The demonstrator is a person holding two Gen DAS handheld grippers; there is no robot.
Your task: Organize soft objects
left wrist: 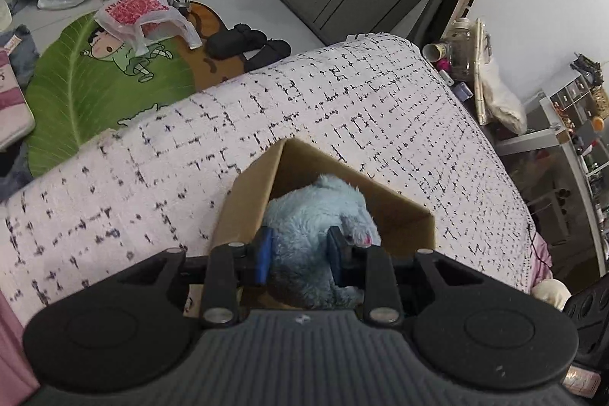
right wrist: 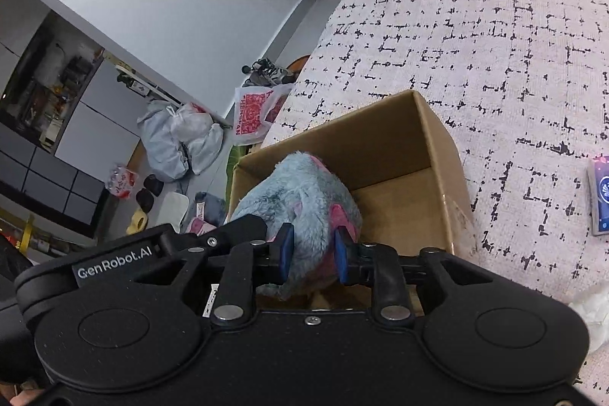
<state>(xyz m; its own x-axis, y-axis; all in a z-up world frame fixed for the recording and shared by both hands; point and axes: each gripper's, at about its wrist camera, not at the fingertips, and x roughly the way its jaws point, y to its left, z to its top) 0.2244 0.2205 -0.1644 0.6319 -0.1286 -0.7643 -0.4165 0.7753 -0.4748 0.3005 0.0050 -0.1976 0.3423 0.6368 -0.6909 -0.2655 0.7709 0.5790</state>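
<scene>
A light blue plush toy (left wrist: 312, 215) with pink patches sits in an open cardboard box (left wrist: 399, 212) on the bed. My left gripper (left wrist: 300, 252) is shut on the plush from one side, blue pads pressed into the fur. In the right wrist view the same plush toy (right wrist: 300, 200) lies at the near left of the box (right wrist: 430, 155), and my right gripper (right wrist: 313, 253) is shut on its pink-and-blue end. The tip of the left gripper shows at the plush's left side. The plush's lower part is hidden by the grippers.
The bed has a white cover with black dashes (left wrist: 342, 94). A small blue card box (right wrist: 601, 196) lies on it to the right. On the floor are a green leaf rug (left wrist: 95, 90), plastic bags (left wrist: 141, 6), shoes and black items. Cluttered shelves stand beside the bed.
</scene>
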